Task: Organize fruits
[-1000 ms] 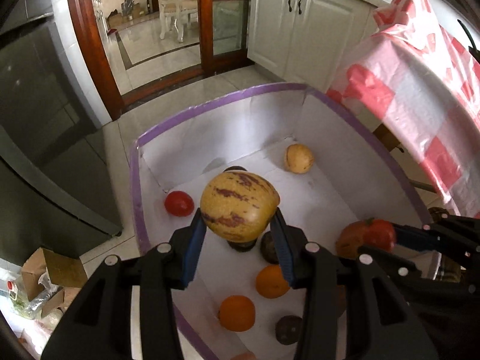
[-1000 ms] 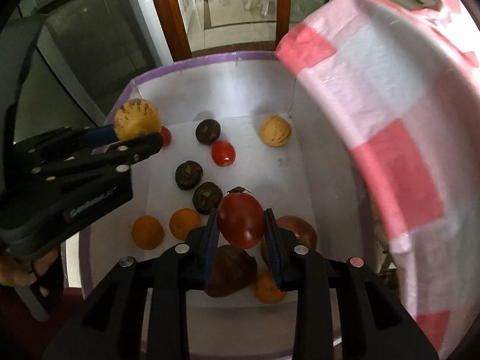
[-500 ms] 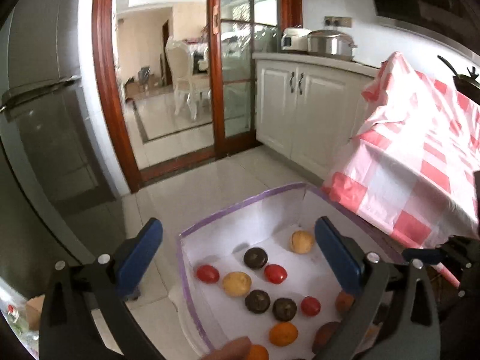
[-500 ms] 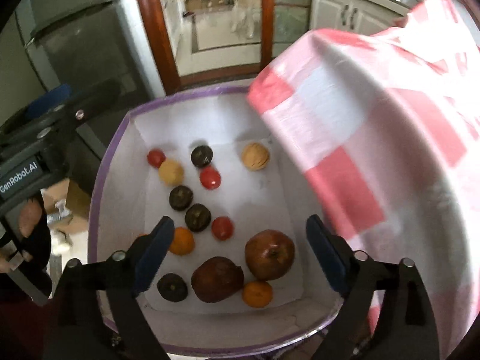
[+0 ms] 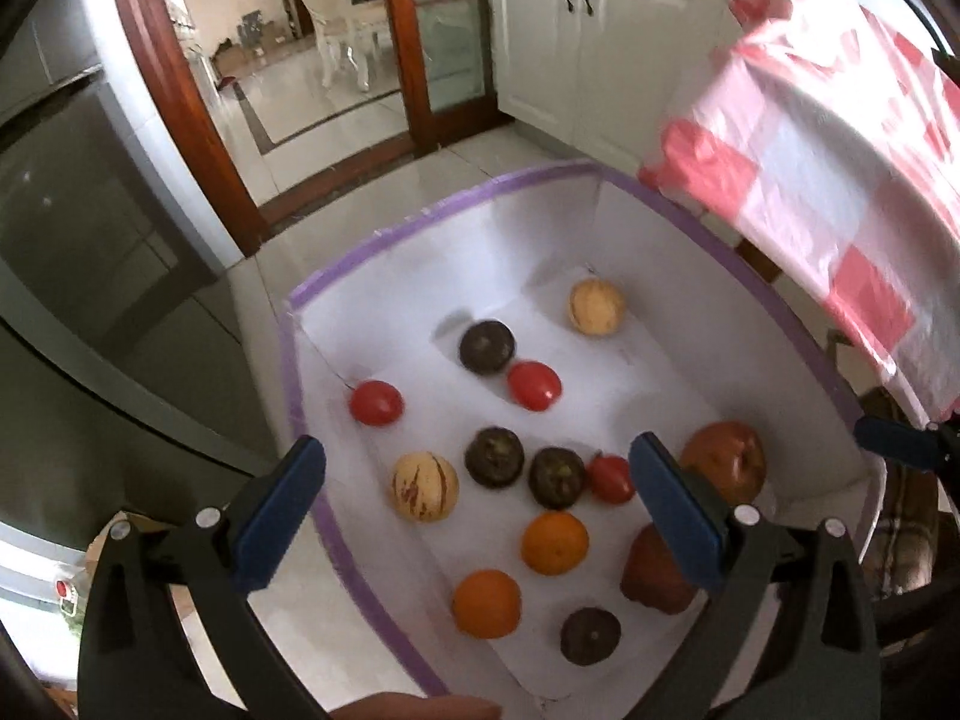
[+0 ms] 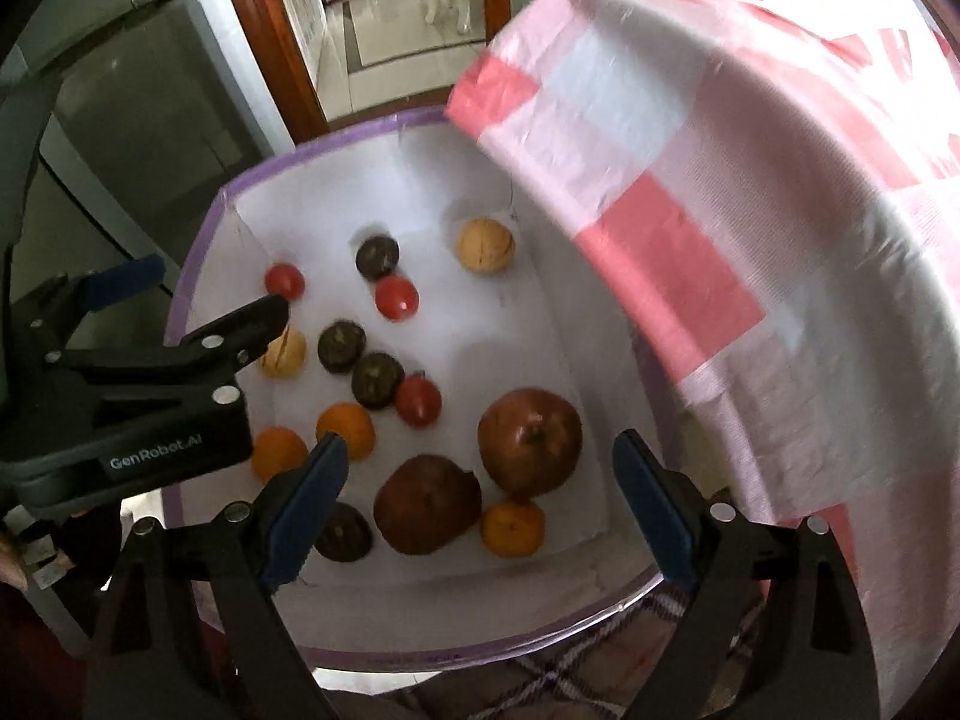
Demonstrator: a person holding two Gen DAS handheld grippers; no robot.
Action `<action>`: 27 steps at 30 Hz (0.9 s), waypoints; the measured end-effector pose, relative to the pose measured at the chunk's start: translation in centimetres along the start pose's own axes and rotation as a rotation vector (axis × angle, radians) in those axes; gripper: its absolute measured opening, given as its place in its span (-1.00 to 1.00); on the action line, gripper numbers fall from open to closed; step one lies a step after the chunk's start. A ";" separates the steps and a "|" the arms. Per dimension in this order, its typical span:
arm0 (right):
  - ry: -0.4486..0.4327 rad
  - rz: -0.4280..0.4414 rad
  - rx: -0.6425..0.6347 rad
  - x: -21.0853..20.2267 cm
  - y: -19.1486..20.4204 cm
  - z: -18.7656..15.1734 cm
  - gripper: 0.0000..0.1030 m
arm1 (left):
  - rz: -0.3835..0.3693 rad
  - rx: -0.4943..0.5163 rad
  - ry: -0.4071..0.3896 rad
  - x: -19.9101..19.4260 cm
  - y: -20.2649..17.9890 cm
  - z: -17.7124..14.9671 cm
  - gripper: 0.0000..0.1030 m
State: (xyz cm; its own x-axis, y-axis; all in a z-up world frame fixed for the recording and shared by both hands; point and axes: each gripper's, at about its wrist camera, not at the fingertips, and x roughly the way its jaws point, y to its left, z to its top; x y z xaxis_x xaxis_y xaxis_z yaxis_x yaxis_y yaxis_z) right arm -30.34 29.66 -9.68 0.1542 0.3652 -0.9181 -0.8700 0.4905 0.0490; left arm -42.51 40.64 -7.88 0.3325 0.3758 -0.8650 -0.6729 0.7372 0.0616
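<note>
A white box with a purple rim (image 5: pixel 312 294) (image 6: pixel 198 252) holds several fruits. A striped yellow melon (image 5: pixel 423 486) (image 6: pixel 282 354) lies near its left wall, and a second one (image 5: pixel 596 306) (image 6: pixel 485 245) lies at the far corner. Red tomatoes (image 5: pixel 609 479) (image 6: pixel 418 400), dark round fruits (image 5: pixel 495 456), oranges (image 5: pixel 554 542) and two big red-brown fruits (image 6: pixel 530 441) lie on the floor of the box. My left gripper (image 5: pixel 477 507) is open and empty above the box. My right gripper (image 6: pixel 480 507) is open and empty above the big fruits.
A pink and white checked cloth (image 5: pixel 840 168) (image 6: pixel 750 210) hangs over the box's right side. White cabinets (image 5: pixel 588 36) and a wooden door frame (image 5: pixel 180 90) stand behind. A dark appliance (image 5: pixel 78 276) stands at the left on the tiled floor.
One second ago the left gripper held the striped melon and the right a tomato. Both have let go and opened; both fruits now lie in the box. The grippers rose, then came lower again.
</note>
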 end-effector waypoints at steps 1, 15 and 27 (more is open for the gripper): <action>0.011 -0.004 -0.008 0.2 0.2 -0.1 0.68 | -0.006 0.002 0.007 0.2 -0.1 -0.1 0.97; 0.024 -0.003 -0.010 0.1 0.2 -0.5 0.68 | -0.031 -0.019 0.037 1.1 -0.1 0.1 0.97; 0.028 -0.001 -0.008 0.4 0.1 -0.6 0.68 | -0.040 -0.013 0.039 1.2 -0.2 0.2 0.97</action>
State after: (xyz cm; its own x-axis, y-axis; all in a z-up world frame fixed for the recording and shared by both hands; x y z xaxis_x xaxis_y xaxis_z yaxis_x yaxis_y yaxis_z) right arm -30.69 29.39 -10.23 0.1423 0.3424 -0.9287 -0.8736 0.4846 0.0449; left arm -41.88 41.01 -8.81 0.3331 0.3241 -0.8854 -0.6686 0.7433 0.0205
